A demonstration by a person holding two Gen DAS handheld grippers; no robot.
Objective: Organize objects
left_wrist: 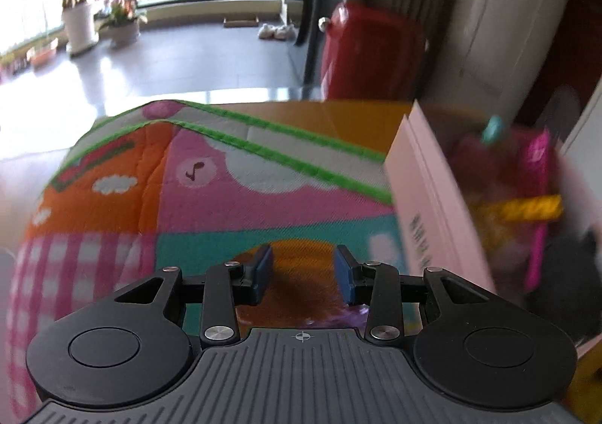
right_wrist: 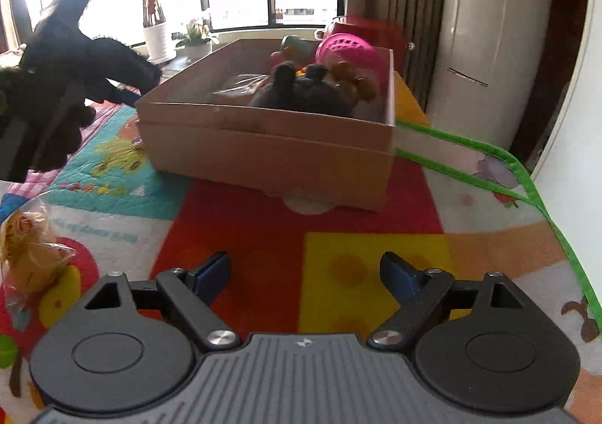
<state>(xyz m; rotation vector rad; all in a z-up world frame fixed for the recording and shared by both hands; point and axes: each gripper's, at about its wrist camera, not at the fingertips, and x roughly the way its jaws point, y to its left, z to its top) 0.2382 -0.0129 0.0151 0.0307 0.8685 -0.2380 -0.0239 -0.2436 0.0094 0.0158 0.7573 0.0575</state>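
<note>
A cardboard box (right_wrist: pixel 271 153) stands on a colourful play mat (right_wrist: pixel 338 221). It holds a dark plush toy (right_wrist: pixel 301 93), a pink perforated basket (right_wrist: pixel 350 51) and other small toys. My right gripper (right_wrist: pixel 304 273) is open and empty, low over the mat in front of the box. A wrapped yellow toy (right_wrist: pixel 26 254) lies on the mat at its left. My left gripper (left_wrist: pixel 303 269) is open and empty over the mat, left of the box's pale wall (left_wrist: pixel 432 198). It shows as a dark shape in the right wrist view (right_wrist: pixel 75 59). Pink toys (left_wrist: pixel 526 198) show blurred inside the box.
A red container (left_wrist: pixel 368 47) stands behind the box. A tall white appliance (right_wrist: pixel 489 29) and a curtain stand at the right. Potted plants (left_wrist: pixel 79 21) stand by the windows across the grey floor. The mat's green edge (right_wrist: pixel 526 175) runs at the right.
</note>
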